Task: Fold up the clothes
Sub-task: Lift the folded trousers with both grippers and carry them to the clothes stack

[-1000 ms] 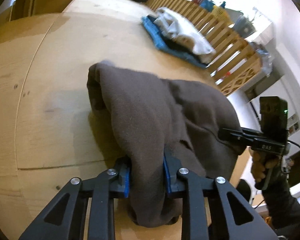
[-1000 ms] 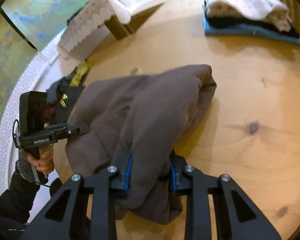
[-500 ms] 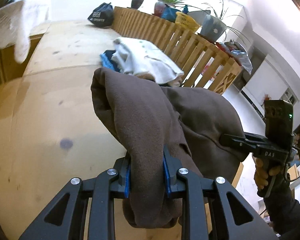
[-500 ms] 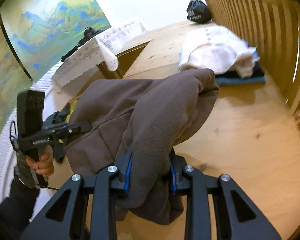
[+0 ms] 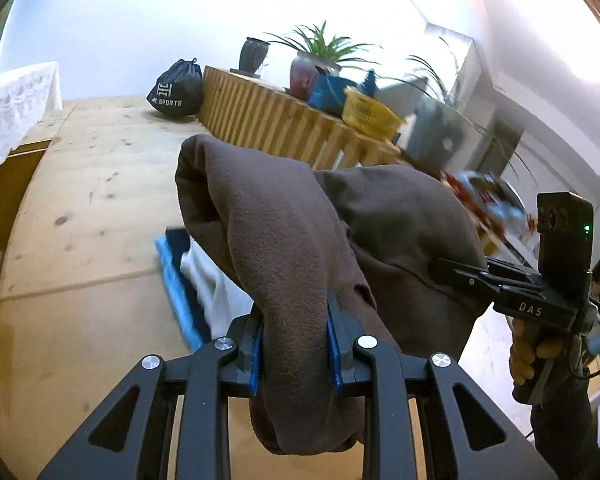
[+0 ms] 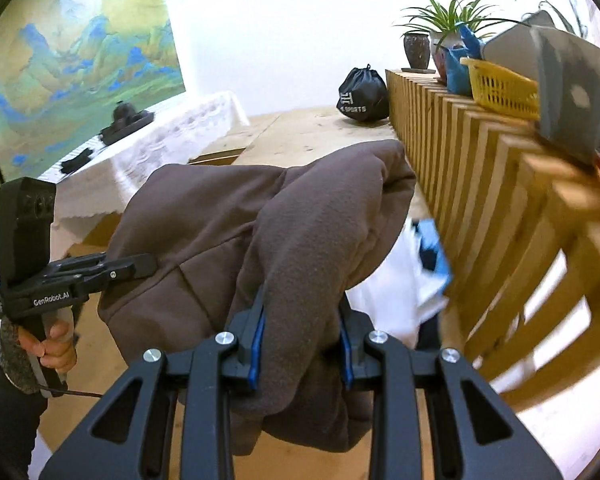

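At lower centre, a folded brown hoodie is clamped by the left tongs and right tongs, held above the wooden surface. Behind it, stacked clothes are seen; farther, a black sports bag.

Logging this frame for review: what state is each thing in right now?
Brown garment: bundled, lifted off the table, held at two spots.
Left gripper: shut on the garment.
Right gripper: shut on the garment.
Clothes pile: folded, stacked on the table, partly hidden.
Black bag: drawn closed, sitting on the table.
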`<state>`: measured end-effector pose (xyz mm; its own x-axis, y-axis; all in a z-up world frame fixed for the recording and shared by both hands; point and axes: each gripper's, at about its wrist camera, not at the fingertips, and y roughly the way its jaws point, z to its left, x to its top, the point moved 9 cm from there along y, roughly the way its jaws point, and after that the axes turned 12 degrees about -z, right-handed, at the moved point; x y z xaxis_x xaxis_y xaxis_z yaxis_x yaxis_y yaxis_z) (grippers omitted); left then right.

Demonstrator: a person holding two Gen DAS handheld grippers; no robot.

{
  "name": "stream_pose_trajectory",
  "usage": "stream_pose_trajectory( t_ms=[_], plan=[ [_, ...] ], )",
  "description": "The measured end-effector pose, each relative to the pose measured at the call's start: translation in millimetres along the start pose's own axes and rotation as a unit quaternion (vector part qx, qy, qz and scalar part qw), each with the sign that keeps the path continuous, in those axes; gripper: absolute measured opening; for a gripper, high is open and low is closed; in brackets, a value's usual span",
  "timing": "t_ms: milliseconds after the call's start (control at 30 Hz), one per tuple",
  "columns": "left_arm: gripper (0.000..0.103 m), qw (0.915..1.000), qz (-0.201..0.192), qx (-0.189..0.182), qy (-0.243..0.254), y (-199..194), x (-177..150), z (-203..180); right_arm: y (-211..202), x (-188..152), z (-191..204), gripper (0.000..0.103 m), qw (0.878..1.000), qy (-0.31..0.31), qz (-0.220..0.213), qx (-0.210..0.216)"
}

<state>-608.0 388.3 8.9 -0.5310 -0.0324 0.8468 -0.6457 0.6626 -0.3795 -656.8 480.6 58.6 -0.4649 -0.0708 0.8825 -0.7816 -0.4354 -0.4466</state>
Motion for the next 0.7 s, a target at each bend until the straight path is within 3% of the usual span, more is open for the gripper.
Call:
stream_pose_trajectory(
  t_ms=[200,333,400,500,567,633,700],
  plan=[
    [0.023,0.9998,-0.006,0.000,-0.018,66,14,28,70,27,-42,0.028,0.998,-0.043,0.013,-0.035],
    [0.023,0.9995,0.017,-0.001,-0.026,105,-5,50,116,0,-76,0.028,0.995,-0.050,0.054,-0.074],
    [0.024,0.9988,0.036,-0.001,-0.033,124,-23,64,139,-24,-92,0.028,0.987,-0.074,0.089,-0.113],
    [0.027,0.9966,0.052,-0.021,-0.061,140,-47,85,162,-49,-113,0.038,0.975,-0.088,0.121,-0.166],
    [0.037,0.9947,0.058,-0.037,-0.077,146,-56,95,164,-50,-120,0.060,0.971,-0.087,0.124,-0.184],
    [0.045,0.9934,0.066,-0.034,-0.087,143,-57,100,162,-47,-124,0.064,0.969,-0.087,0.124,-0.196],
    [0.044,0.9950,0.054,-0.020,-0.082,128,-47,102,151,-39,-124,0.064,0.968,-0.084,0.120,-0.205]
  ],
)
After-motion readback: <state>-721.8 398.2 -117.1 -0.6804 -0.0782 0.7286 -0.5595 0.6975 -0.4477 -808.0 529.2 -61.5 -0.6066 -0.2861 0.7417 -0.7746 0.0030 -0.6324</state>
